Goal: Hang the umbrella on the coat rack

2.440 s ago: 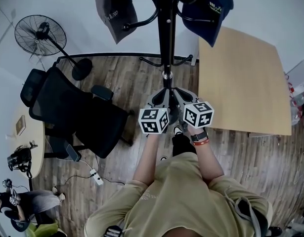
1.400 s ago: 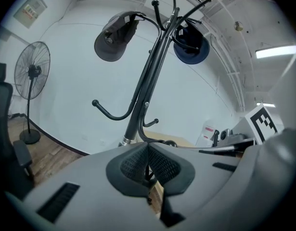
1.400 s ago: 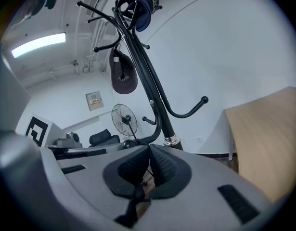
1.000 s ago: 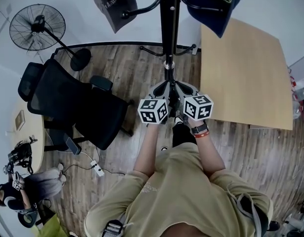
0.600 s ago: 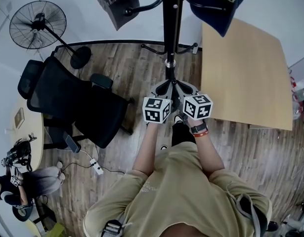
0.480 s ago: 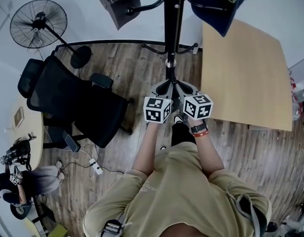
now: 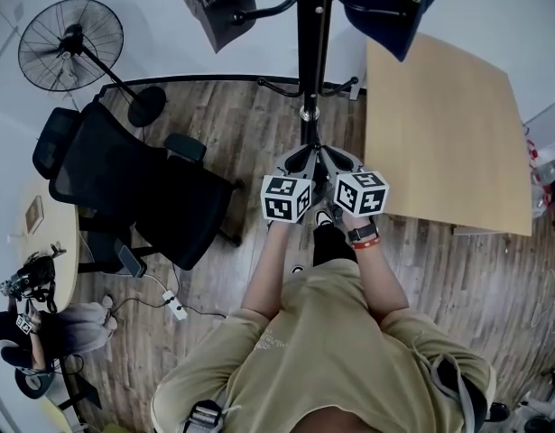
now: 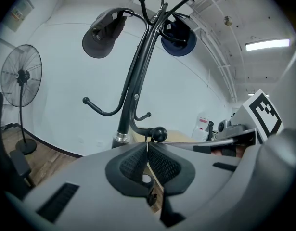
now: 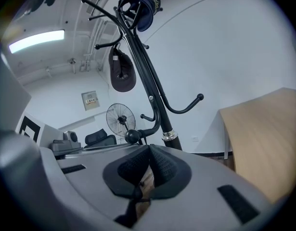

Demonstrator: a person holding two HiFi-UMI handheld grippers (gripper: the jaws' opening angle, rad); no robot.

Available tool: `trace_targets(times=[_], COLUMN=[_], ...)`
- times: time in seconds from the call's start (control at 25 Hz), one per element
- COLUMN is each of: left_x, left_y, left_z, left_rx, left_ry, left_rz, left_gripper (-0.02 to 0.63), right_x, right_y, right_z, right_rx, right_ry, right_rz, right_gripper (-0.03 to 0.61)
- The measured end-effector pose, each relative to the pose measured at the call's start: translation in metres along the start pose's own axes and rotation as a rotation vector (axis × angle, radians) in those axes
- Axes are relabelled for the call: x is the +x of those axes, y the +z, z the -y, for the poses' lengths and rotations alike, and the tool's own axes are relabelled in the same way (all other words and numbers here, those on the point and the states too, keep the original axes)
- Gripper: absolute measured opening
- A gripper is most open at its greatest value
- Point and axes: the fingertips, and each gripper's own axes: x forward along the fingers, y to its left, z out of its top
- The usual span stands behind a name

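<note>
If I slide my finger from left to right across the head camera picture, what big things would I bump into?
You'd meet the standing fan → the black office chair → the coat rack → the wooden table.

The black coat rack (image 7: 309, 52) stands dead ahead, its pole blocking the middle. On the left the office chair (image 7: 133, 188) crowds the floor, and on the right the wooden table (image 7: 439, 133) sits close by. Up top, a grey cap (image 7: 218, 3) and a navy cap (image 7: 390, 7) occupy two hooks. The low curved hook (image 8: 103, 113) has open air around it.
</note>
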Motion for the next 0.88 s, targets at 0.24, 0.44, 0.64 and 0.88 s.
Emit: trace_targets(times=[0.24, 0.44, 0.64, 0.88], left_x=[-0.017, -0.036, -0.057, -0.09], left_y=[0.009, 0.012, 0.006, 0.007], left_z=[0.005, 0.019, 0.031, 0.04], left_rx=[0.004, 0.033, 0.046, 0.126], left_ry=[0.002, -0.008, -0.016, 0.012], left_rz=[0.031, 0.049, 0.051, 0.08], left_gripper=[0.025, 0.024, 0.024, 0.024], right_x=[-0.02, -0.041, -0.063, -0.09], right_y=[0.007, 0.009, 0.007, -0.002], right_z=[0.0, -0.014, -0.029, -0.042], right_rx=[0.011, -0.01, -0.037, -0.041], right_ry=[-0.036, -0.054, -0.072, -0.104], right_rz=[0.039, 0.082, 0.122, 0.165], right_gripper=[0.017, 0.016, 0.017, 0.017])
